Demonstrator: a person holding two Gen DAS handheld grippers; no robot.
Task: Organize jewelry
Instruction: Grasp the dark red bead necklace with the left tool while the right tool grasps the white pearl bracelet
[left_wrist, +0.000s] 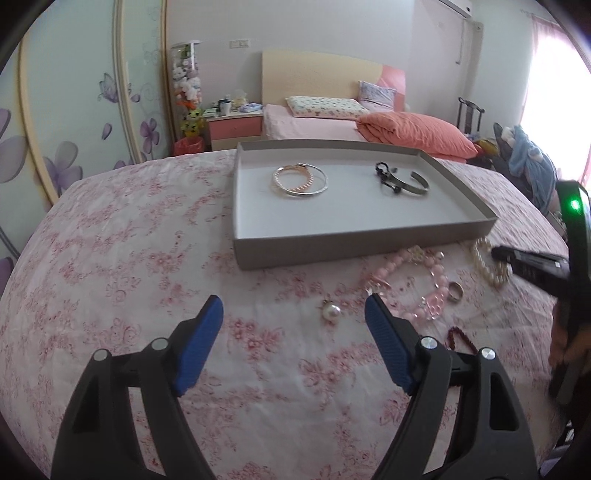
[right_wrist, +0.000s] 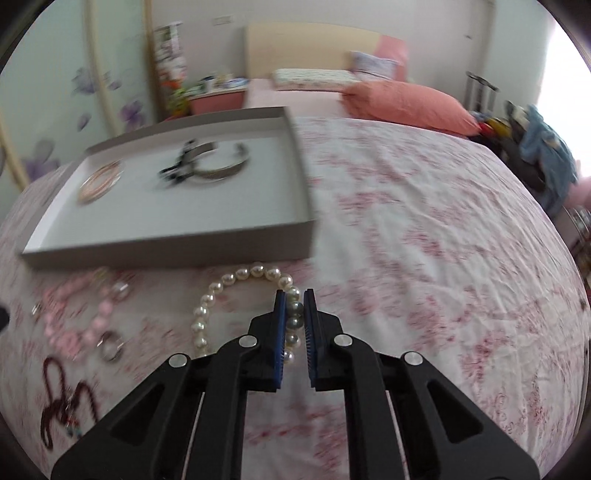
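Jewelry sorting is mid-way: the right tongs (right_wrist: 294, 295) are nearly closed around the pearl bracelet (right_wrist: 236, 291) lying on the bed (right_wrist: 424, 229) beside the tray (right_wrist: 166, 247). The left tongs (left_wrist: 293, 301) hang wide open and empty, so the next move is probably a gentle lift into the tray.

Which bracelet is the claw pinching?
The white pearl bracelet, lying on the bedspread just outside the tray. The right claw has its beads between its fingers; the pink bead bracelet lies untouched.

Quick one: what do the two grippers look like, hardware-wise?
Both match: left gripper and right gripper have black plastic linkage arms with triangular cutouts, round silver pivot pins, and blue ribbed finger pads. The right unit's body shows a green indicator light. No cables or sleeves visible.
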